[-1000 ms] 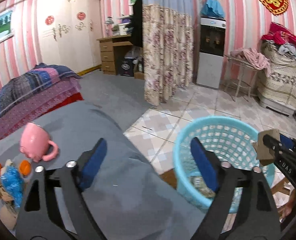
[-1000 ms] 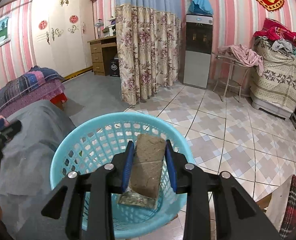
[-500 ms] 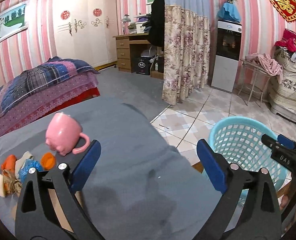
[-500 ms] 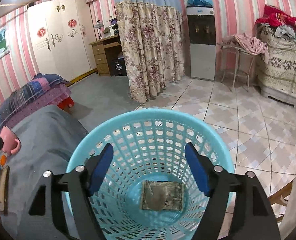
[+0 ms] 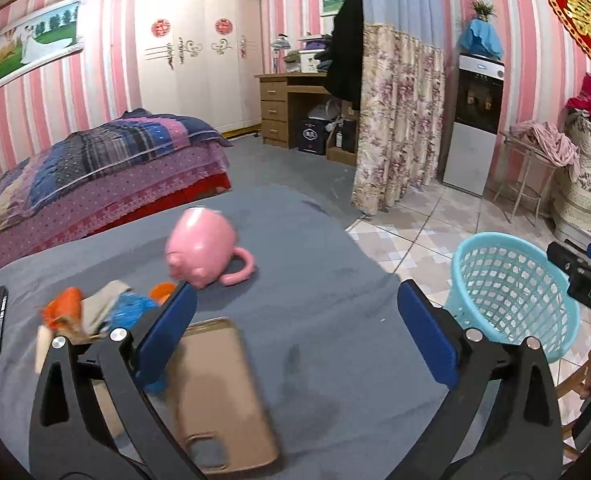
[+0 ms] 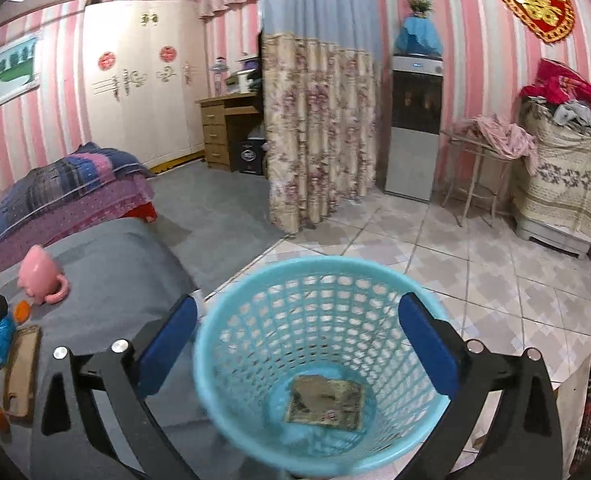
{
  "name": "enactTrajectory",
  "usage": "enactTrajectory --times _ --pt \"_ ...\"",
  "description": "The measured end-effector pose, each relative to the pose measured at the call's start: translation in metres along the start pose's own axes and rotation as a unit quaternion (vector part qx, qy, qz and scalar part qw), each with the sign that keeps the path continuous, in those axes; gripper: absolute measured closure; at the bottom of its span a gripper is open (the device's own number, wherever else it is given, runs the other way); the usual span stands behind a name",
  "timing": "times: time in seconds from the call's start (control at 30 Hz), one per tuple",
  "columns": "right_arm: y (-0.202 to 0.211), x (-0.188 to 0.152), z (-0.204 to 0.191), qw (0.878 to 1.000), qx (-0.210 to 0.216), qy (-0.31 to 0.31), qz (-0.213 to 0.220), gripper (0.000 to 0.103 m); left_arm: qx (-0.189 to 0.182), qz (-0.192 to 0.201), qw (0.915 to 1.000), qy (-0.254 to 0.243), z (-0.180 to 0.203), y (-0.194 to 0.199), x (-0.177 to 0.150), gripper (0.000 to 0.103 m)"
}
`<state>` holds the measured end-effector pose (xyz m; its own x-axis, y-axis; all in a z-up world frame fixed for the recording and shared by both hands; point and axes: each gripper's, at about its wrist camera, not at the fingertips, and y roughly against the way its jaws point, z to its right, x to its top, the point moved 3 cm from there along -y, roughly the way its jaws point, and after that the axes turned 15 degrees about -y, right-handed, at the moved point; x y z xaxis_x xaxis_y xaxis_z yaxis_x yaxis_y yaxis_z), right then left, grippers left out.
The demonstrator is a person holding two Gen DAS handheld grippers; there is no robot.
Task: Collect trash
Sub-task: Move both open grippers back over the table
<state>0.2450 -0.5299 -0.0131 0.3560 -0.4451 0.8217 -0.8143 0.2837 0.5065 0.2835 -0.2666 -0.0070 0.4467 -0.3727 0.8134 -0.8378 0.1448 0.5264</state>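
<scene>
Turquoise plastic fills my right view — the laundry-style basket [image 6: 319,360] stands on the tiled floor just beside the grey-covered table [image 5: 315,264], with flat brown scraps [image 6: 325,400] lying on its bottom. My right gripper [image 6: 297,354] hangs above its rim, jaws wide apart and empty. My left gripper [image 5: 295,340] is spread just as wide over the table, holding nothing; under it lies a tan phone case [image 5: 219,392], with a pile of orange and blue trash [image 5: 95,312] and a tipped pink mug [image 5: 201,246] nearby.
</scene>
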Motion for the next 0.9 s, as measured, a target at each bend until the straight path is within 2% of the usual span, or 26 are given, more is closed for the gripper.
enactTrajectory --times 0.23,0.47,0.6,0.7,0.8,0.9 --pt "0.029 -0.030 -0.042 0.999 0.029 0.011 -0.015 0.004 0.040 -0.003 0.9989 0.023 -0.054 0.040 -0.036 0.006" --pt "0.053 -0.053 -0.082 0.997 0.064 0.050 -0.017 0.004 0.069 -0.038 0.9961 0.040 -0.108 0.070 -0.091 0.006" --pt "0.063 -0.063 -0.099 0.992 0.117 0.020 -0.049 0.004 0.102 -0.038 0.9931 0.042 -0.132 0.094 -0.117 0.006" --pt "0.067 -0.075 -0.113 0.990 0.124 0.005 -0.070 0.004 0.105 -0.052 0.9919 0.051 -0.148 0.106 -0.140 0.006" --pt "0.071 -0.094 -0.133 0.988 0.126 0.028 -0.080 0.004 0.099 -0.076 0.9904 0.059 -0.164 0.114 -0.163 0.006" --pt "0.072 -0.114 -0.150 0.985 0.133 0.047 -0.099 0.004 0.114 -0.095 0.9868 0.064 -0.178 0.119 -0.185 0.006"
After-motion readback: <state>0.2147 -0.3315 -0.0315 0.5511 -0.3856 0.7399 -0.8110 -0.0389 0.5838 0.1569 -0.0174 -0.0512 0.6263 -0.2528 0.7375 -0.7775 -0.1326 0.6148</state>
